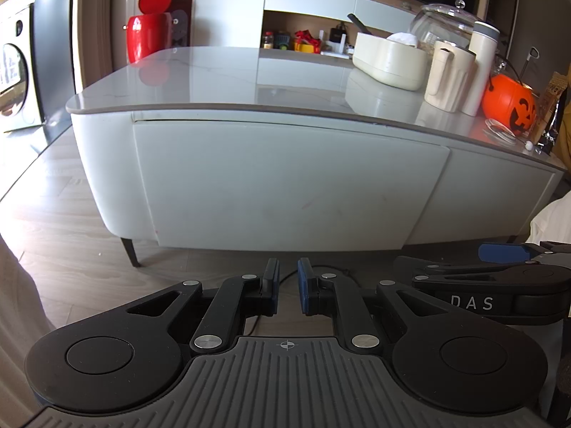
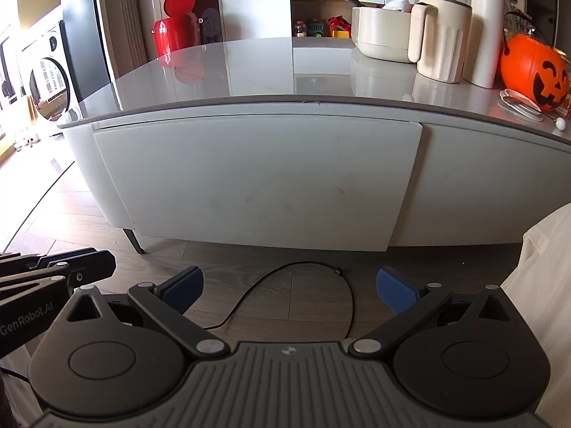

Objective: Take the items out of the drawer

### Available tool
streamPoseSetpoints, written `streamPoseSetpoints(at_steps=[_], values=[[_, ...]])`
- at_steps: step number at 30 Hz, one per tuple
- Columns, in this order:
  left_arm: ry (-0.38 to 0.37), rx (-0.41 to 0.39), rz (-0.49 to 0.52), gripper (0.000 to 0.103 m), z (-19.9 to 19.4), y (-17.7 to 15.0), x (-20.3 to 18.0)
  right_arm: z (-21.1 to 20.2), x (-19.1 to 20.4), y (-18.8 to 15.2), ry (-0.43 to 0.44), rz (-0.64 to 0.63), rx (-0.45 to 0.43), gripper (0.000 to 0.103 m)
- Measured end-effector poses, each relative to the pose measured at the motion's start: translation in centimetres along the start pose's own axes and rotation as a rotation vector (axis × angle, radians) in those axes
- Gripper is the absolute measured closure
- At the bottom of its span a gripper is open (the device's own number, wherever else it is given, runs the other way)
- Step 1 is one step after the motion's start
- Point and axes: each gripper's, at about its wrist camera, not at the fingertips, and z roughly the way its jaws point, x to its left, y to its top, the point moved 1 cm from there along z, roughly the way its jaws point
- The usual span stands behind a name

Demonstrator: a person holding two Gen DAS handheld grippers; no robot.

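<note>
**Both grippers low before a closed drawer**

The left gripper hangs low over the wood floor, its blue pads drawn close with only a narrow gap between them and nothing in it. The right gripper is beside it at the same height, its fingers spread wide and empty. Each shows at the edge of the other's view.

Ahead of both stands a white table with a glossy grey top. Its drawer takes up the left part of the front and is closed, so the items inside are hidden. A thin dark seam runs along the drawer's top edge, and a few faint reddish marks show on its face. Neither gripper touches it.

A black cable loops on the floor between the right gripper and the table.

On the top, toward the right, stand a cream tub, a cream jug, a tall white bottle and an orange pumpkin pail, close together. A glass jar is behind them. Across the room are a red bin and, at far left, a washer.
</note>
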Motion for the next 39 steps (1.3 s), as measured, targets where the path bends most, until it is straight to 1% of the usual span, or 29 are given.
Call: streamPoseSetpoints(at_steps=[26, 31, 39], values=[[-0.007, 0.004, 0.001, 0.089, 0.0, 0.0, 0.1, 0.2, 0.0, -0.1, -0.001, 0.011, 0.013, 0.0], [-0.019, 0.026, -0.004, 0.089, 0.2, 0.2, 0.1, 0.4, -0.3, 0.2, 0.011, 0.024, 0.043, 0.0], [-0.035, 0.082, -0.071, 0.089, 1.4, 1.7, 1.0, 1.2, -0.9, 1.2, 0.055, 0.064, 0.101, 0.0]])
